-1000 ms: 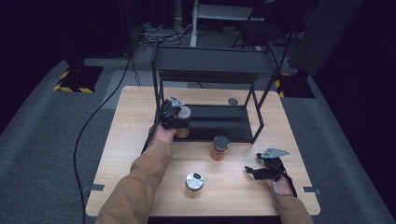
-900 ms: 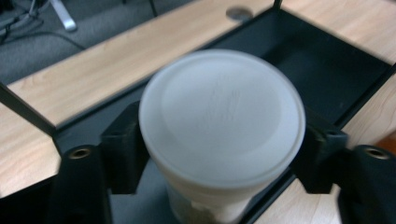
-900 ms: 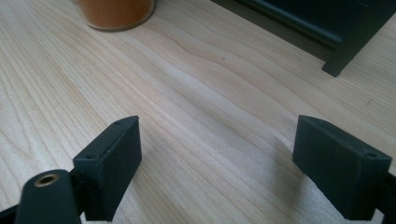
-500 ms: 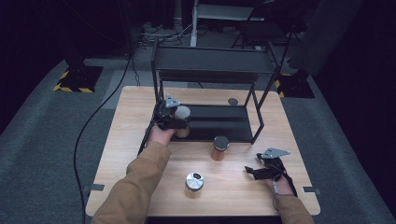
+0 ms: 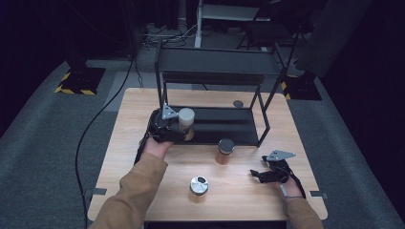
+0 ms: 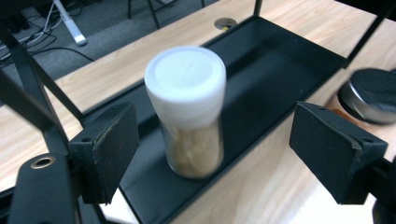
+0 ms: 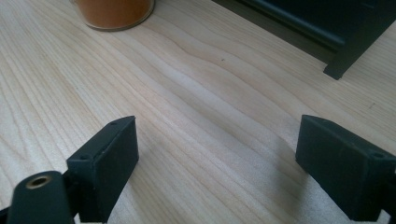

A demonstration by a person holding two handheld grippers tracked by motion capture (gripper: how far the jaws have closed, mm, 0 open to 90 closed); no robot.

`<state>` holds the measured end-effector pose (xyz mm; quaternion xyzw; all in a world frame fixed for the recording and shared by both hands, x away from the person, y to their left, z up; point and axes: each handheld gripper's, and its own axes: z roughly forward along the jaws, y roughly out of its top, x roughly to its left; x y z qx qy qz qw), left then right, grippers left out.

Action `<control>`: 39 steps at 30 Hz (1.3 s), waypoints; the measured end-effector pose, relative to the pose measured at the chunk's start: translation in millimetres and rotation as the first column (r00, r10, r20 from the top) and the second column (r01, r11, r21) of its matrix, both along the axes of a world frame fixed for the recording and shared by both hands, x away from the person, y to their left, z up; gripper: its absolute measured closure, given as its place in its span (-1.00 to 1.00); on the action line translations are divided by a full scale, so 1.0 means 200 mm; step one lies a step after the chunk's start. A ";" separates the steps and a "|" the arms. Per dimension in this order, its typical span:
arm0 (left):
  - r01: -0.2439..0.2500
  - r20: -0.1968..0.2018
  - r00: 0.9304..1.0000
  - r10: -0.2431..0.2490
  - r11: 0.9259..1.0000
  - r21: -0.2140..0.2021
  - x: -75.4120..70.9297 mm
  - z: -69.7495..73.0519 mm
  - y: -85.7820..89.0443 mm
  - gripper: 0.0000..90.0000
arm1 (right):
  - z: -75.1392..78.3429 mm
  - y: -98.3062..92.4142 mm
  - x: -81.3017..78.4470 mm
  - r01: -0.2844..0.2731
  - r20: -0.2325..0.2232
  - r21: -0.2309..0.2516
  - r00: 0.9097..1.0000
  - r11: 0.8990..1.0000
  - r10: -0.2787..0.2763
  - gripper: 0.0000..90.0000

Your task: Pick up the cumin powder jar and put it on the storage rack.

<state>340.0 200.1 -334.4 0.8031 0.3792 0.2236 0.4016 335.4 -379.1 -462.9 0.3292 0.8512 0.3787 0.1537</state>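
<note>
White-capped and part full of something tan, the jar (image 6: 187,112) stands upright on the black lower tray (image 6: 280,60) of the metal rack (image 5: 215,71), at the tray's near left end. In the left gripper view it sits at the middle of the frame between the two black pads (image 6: 109,149), with a clear gap on either side, so nothing presses on it. From above, the left gripper (image 5: 172,126) is left of centre, right up against the jar, with the person's tan sleeve (image 5: 138,191) running down to the bottom edge.

Its jaws stand apart and hold nothing.

Lower right in the high view, the right gripper (image 5: 260,175) lies low over the wooden table (image 5: 143,105), pointing toward the middle of the frame. Its jaws have just been opening, and in its own view they are spread wide over bare wood grain with nothing between them. At the upper left of that view is the base of an orange jar (image 7: 114,11).

That dark-lidded orange jar (image 5: 225,150) stands in front of the rack, right of centre in the high view. A silver-lidded jar (image 5: 199,185) sits nearer the bottom edge, well apart from both grippers.
</note>
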 end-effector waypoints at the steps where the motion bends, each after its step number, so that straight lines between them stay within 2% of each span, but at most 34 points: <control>1: 0.000 -0.001 1.000 0.000 1.000 -0.002 -0.02 -0.01 0.01 -0.66 | 0.00 0.00 0.00 0.002 -0.001 0.001 1.000 1.000 -0.002 -0.71; 6: 0.017 -0.008 1.000 -0.017 1.000 0.022 -0.10 -0.03 0.02 -0.65 | 0.00 0.00 0.00 0.007 0.001 0.001 1.000 1.000 -0.007 -0.71; 15: 0.027 0.008 1.000 -0.027 0.999 0.028 -0.19 -0.08 0.05 -0.65 | 0.00 0.00 -0.01 0.004 0.000 0.001 1.000 1.000 -0.004 -0.72; 20: 0.018 -0.009 1.000 -0.018 1.000 0.019 -0.23 -0.13 0.09 -0.65 | 0.00 0.00 -0.01 0.002 0.000 0.001 1.000 1.000 -0.002 -0.72; 30: -0.014 -0.022 1.000 0.014 1.000 0.017 -0.30 -0.30 0.16 -0.63 | 0.00 0.01 -0.01 -0.006 -0.002 -0.001 1.000 1.000 0.006 -0.75; 39: -0.042 -0.063 0.997 0.042 0.999 0.012 -0.33 -0.43 0.19 -0.63 | 0.00 0.01 0.00 -0.006 -0.002 -0.001 1.000 1.000 0.006 -0.76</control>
